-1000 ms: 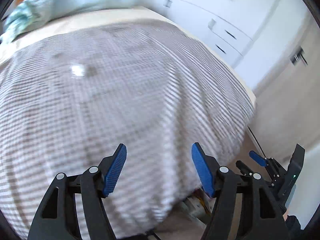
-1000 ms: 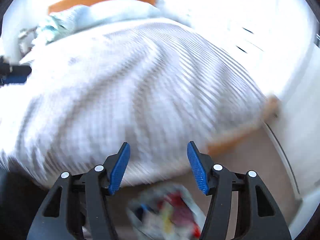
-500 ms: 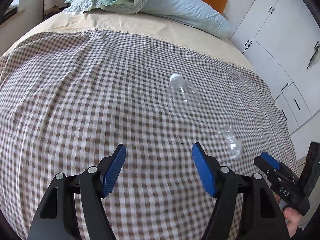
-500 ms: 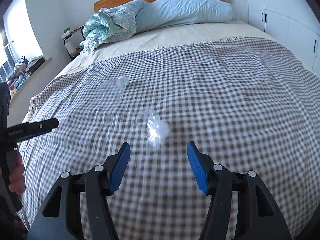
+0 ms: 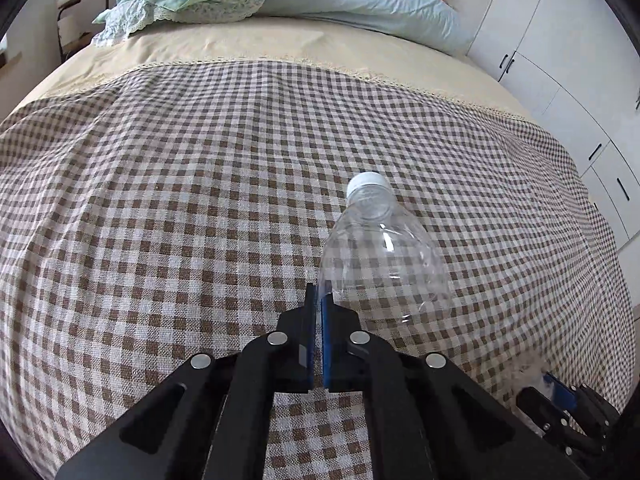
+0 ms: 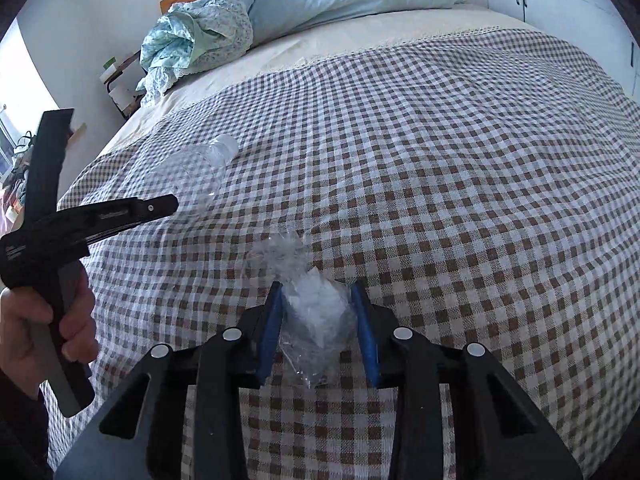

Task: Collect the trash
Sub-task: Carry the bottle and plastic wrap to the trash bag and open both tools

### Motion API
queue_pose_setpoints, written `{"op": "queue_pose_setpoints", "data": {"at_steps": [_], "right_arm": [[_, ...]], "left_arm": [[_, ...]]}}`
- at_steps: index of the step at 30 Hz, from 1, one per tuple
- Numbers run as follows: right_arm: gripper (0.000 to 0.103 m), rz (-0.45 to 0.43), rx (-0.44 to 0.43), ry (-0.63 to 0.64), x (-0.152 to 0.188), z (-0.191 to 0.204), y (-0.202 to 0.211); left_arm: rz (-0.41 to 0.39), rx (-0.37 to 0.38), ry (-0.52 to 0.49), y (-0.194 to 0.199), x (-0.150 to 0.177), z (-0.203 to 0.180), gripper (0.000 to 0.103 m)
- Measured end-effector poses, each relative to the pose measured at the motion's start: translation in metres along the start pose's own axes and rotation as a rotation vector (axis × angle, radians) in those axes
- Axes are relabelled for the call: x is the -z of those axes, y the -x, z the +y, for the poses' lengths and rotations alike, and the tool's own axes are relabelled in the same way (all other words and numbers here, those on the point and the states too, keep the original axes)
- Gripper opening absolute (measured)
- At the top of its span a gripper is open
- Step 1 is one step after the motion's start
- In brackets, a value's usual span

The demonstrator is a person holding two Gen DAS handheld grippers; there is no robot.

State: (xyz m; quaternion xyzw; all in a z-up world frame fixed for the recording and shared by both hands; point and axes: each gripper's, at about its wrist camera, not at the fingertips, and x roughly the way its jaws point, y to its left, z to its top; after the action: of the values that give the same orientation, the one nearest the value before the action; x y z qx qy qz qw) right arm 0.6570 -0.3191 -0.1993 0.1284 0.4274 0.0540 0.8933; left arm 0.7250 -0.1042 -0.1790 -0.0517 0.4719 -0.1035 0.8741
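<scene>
We've got our left gripper (image 5: 319, 304) with jaws just snapped together on the edge of the clear bottle (image 5: 380, 256) lying cap-away on the bed (image 5: 160, 180), while only the right view shows our right gripper (image 6: 318, 300) closing on the crumpled plastic wrap (image 6: 312, 304).

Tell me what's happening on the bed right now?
A person is collecting trash off the checked bedspread with two hand-held grippers. The left gripper has just closed, its jaws shut beside the clear plastic bottle, apparently pinching only its edge, if anything. The right gripper has just been closing around a crumpled clear plastic wrapper, its pads against the wrapper's sides. Nothing is lifted yet.
</scene>
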Motion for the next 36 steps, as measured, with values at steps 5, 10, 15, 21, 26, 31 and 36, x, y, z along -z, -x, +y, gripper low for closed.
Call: {"op": "queue_pose_setpoints", "data": {"at_steps": [5, 10, 15, 21, 26, 31, 36], "right_arm": [[0.033, -0.074, 0.011, 0.031, 0.016, -0.003, 0.054], [0.033, -0.087, 0.026, 0.014, 0.056, -0.025, 0.128], [0.033, -0.086, 0.123, 0.006, 0.113, -0.067, 0.22], [0.034, -0.065, 0.268, -0.119, 0.207, -0.149, 0.317], [0.034, -0.01, 0.348, -0.201, 0.285, -0.192, 0.367], [0.034, 0.126, 0.338, -0.233, 0.37, -0.211, 0.36], [0.034, 0.299, 0.283, -0.3, 0.464, -0.223, 0.313]], "left_arm": [[-0.027, 0.045, 0.03, 0.049, 0.012, -0.005, 0.0], [-0.027, 0.075, -0.052, 0.128, 0.055, -0.034, 0.0], [-0.047, 0.124, -0.205, 0.215, 0.131, -0.092, 0.0], [-0.003, 0.271, -0.363, 0.275, 0.224, -0.168, 0.0], [0.028, 0.322, -0.463, 0.295, 0.279, -0.223, 0.0], [0.109, 0.332, -0.535, 0.29, 0.334, -0.272, 0.0], [0.198, 0.33, -0.613, 0.273, 0.384, -0.307, 0.0]]}}
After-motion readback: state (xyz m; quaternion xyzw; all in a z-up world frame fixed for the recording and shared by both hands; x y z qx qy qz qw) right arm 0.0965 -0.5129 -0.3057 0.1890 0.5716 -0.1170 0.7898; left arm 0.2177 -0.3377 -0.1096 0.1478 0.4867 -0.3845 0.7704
